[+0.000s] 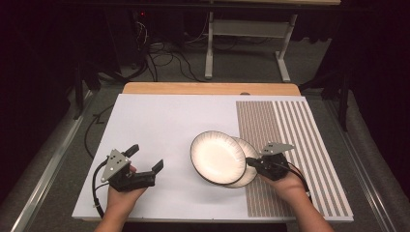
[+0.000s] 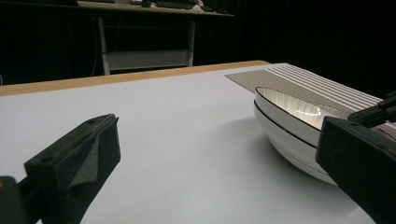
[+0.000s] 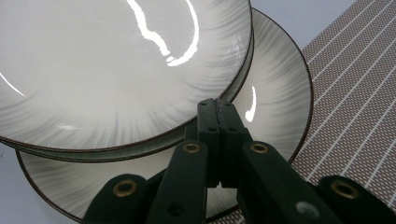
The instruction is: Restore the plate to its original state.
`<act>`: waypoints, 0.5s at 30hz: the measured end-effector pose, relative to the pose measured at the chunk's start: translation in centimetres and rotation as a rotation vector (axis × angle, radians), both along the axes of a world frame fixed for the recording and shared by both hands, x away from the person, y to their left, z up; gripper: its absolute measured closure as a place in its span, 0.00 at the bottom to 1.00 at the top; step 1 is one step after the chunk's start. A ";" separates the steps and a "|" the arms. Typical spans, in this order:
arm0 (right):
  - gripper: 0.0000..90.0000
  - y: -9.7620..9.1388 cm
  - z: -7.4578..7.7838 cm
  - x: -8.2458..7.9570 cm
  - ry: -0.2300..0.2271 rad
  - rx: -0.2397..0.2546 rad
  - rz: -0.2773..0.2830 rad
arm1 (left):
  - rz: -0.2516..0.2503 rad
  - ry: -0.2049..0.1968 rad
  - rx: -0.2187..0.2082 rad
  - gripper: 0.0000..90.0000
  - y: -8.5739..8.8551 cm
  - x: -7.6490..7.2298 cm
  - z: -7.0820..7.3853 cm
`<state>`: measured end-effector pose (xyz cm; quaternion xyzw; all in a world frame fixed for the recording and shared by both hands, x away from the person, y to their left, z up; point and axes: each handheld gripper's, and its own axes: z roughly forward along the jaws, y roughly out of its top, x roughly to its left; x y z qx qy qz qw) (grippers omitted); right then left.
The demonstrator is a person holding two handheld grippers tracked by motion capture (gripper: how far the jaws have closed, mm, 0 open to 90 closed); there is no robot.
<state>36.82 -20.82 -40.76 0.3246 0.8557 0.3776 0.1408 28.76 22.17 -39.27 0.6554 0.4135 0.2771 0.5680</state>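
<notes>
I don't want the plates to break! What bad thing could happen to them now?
1. The top plate sits off-centre on the bottom plate, so a tug or lift might make it slide off.
2. The right gripper looks shut over the bottom plate's rim, a thin pinch by the edge. That grip may slip if the stack is lifted.
3. The left gripper is open and away from the plates, so nothing steadies their other side.

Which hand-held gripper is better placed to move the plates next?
Right. The right hand-held gripper is already at the lower plate, jaws closed over it, while the left hand-held gripper sits open and apart from the upper plate.
</notes>
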 end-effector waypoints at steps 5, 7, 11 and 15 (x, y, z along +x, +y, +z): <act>1.00 0.0 0.0 0.0 -0.003 0.004 0.000 | -0.006 0.008 -0.002 0.01 -0.1 0.0 -0.1; 1.00 0.0 0.0 0.0 -0.003 0.004 -0.001 | 0.001 0.004 0.004 0.00 -0.2 0.0 -0.1; 1.00 0.0 0.0 0.0 -0.005 -0.010 -0.001 | 0.001 -0.004 0.013 0.00 -0.3 0.0 0.0; 1.00 -0.1 0.0 0.0 -0.007 -0.007 -0.004 | 0.005 -0.013 0.022 0.00 -0.3 -0.1 0.1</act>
